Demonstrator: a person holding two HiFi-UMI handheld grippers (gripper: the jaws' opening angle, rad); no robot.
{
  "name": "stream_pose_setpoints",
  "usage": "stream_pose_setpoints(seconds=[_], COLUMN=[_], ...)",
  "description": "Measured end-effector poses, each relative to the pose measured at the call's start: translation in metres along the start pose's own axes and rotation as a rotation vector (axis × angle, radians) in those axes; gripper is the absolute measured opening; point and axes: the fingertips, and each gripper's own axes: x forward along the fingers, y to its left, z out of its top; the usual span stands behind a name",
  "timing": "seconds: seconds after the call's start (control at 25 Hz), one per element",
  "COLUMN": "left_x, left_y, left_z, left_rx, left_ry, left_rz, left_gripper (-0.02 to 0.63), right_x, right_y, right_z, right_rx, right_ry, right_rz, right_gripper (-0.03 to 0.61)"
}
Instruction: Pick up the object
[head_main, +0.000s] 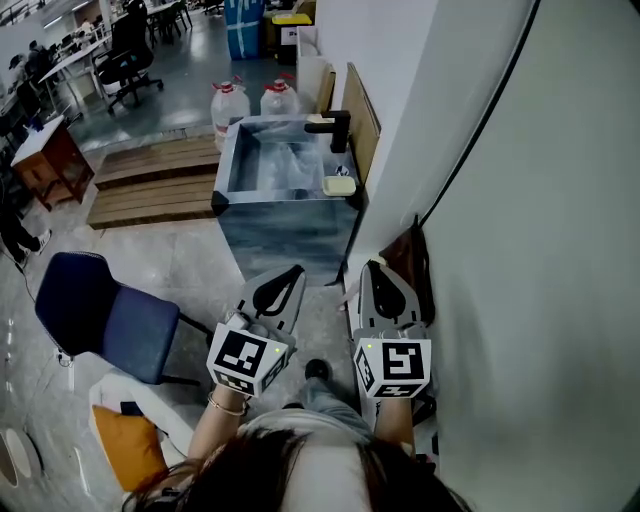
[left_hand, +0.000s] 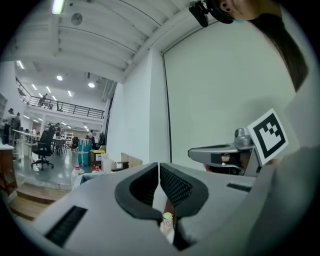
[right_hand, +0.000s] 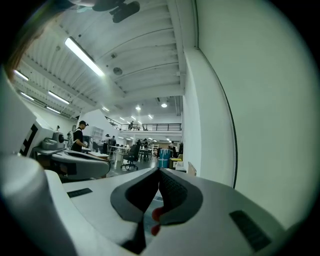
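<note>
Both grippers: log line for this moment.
left gripper: shut, empty | right gripper: shut, empty | sink: ahead, untouched | pick: not begun

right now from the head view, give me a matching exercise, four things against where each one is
1 blue chair
2 water jugs
3 black tap
4 orange cushion

A beyond the basin, on the floor
B bottom left corner of the view
C at the basin's right rim
D left of the left gripper

Pairs: 1-D, 2-A, 3-C, 4-B
</note>
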Motion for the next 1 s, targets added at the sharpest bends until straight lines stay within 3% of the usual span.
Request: stream_pose_setpoints(seconds=[0.64,1.0], left_x=[0.106,0.137], left_y=[0.022,0.026], left_z=[-0.009,-0.007], left_rx=[-0.005,0.002], left_ry=[0.023,0.028], left_rz=[0.024,0.045], left_gripper=[0.009,0.009], right_x=[0.081,0.107], right_y=[-0.066,-0.093], right_z=[-0.023,-0.028], right_rx=[0.0,0.017], right_ry=[0.022,0.022], right_rz=[0.064,0.088], right_gripper=[0.026,0.026])
